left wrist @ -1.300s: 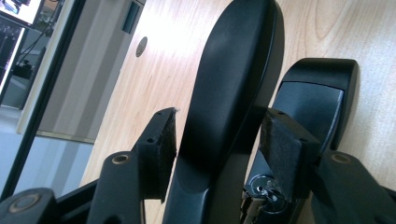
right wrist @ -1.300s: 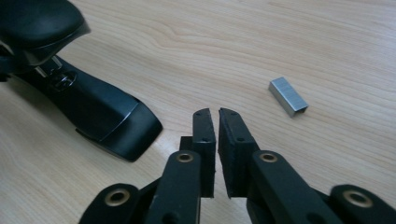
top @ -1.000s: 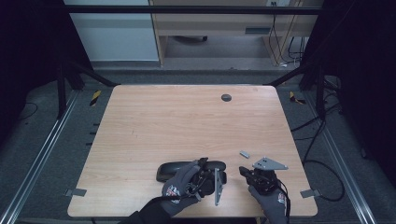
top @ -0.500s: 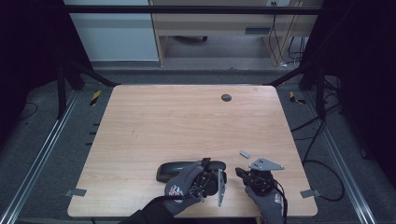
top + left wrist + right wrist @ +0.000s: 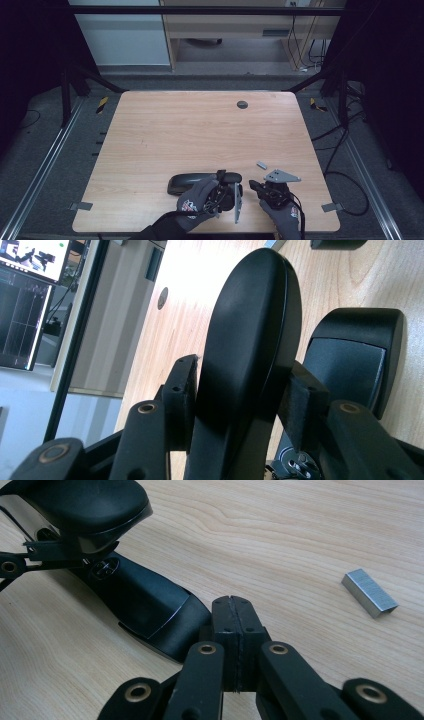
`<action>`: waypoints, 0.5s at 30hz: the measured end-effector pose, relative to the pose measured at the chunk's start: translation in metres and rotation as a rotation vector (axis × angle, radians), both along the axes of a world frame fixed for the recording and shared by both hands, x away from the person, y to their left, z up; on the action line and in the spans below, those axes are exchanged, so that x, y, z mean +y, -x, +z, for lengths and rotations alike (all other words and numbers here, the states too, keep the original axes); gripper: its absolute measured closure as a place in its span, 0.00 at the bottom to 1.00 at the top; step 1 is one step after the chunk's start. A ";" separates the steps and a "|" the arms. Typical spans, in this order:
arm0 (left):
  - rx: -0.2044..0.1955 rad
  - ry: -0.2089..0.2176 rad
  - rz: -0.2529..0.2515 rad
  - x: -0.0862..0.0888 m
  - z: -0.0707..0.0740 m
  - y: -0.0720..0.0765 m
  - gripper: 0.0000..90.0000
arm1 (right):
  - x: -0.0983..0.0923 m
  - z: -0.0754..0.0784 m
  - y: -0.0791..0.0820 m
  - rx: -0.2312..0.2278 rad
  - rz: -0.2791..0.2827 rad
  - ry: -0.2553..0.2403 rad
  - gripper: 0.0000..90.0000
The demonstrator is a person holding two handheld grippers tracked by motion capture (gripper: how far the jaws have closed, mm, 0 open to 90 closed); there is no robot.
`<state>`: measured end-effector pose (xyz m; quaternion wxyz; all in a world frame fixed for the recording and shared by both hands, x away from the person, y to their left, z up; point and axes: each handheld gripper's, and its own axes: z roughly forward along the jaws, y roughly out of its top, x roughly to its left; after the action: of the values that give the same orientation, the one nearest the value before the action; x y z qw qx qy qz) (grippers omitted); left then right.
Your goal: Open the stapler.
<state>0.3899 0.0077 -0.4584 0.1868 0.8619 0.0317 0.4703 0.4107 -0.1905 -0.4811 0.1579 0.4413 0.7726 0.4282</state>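
Observation:
A black stapler (image 5: 192,182) lies near the table's front edge with its top arm (image 5: 250,330) swung up off the base (image 5: 350,360). My left gripper (image 5: 227,189) has that top arm between its jaws; they have just been closing and both pads (image 5: 302,402) press on its sides. My right gripper (image 5: 232,615) is shut with nothing in it, its tip just right of the stapler base (image 5: 145,605). A short strip of staples (image 5: 370,592) lies on the wood to the right, apart from both grippers.
The wooden table (image 5: 200,130) has a round dark grommet (image 5: 242,104) near its far edge. The staple strip (image 5: 262,164) lies just beyond my right gripper (image 5: 256,186). Cables and metal frame rails run along the floor on both sides.
My right gripper has edged left, closer to the stapler. The left hand has stayed where it was on the stapler.

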 end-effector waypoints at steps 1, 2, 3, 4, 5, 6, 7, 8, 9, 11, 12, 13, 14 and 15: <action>-0.001 -0.001 0.000 0.000 0.000 0.000 0.60 | 0.001 -0.001 0.000 0.001 0.000 -0.001 1.00; -0.002 -0.002 0.000 0.000 0.000 0.000 0.60 | 0.002 -0.001 0.000 0.002 -0.001 -0.002 1.00; -0.002 -0.002 0.000 0.000 0.000 0.000 0.60 | 0.002 -0.001 0.000 0.002 -0.001 -0.002 1.00; -0.004 -0.004 0.001 0.000 0.000 0.000 0.60 | 0.003 -0.002 -0.001 0.001 0.007 -0.002 1.00; -0.004 -0.004 0.002 0.000 0.000 0.000 0.60 | 0.004 -0.003 -0.001 0.005 0.006 0.000 1.00; -0.005 -0.005 0.002 0.000 0.000 0.000 0.60 | 0.005 -0.003 -0.001 0.001 0.010 -0.002 1.00; -0.005 -0.005 0.002 0.000 0.000 0.000 0.60 | 0.006 -0.003 -0.001 0.002 0.012 -0.002 1.00; -0.006 -0.007 0.003 -0.001 0.000 0.001 0.60 | 0.007 -0.003 -0.001 0.000 0.012 -0.002 1.00; -0.006 -0.007 0.003 -0.001 0.000 0.001 0.60 | 0.007 -0.003 -0.001 -0.001 0.014 -0.003 1.00; -0.010 -0.009 0.006 -0.001 -0.001 0.001 0.60 | 0.009 -0.004 -0.001 0.000 0.019 -0.003 1.00; -0.011 -0.009 0.006 -0.001 -0.001 0.001 0.61 | 0.009 -0.005 -0.001 0.000 0.020 -0.002 1.00; -0.012 -0.009 0.006 -0.001 -0.001 0.001 0.61 | 0.010 -0.005 -0.001 0.004 0.022 -0.003 1.00; -0.013 -0.010 0.006 -0.001 -0.001 0.001 0.61 | 0.011 -0.006 -0.001 0.003 0.026 -0.001 1.00; -0.014 -0.010 0.006 -0.001 -0.001 0.001 0.61 | 0.012 -0.006 -0.001 0.005 0.025 -0.002 1.00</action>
<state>0.3886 0.0068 -0.4593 0.1811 0.8594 0.0306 0.4771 0.4119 -0.1789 -0.4872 0.1502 0.4330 0.7780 0.4297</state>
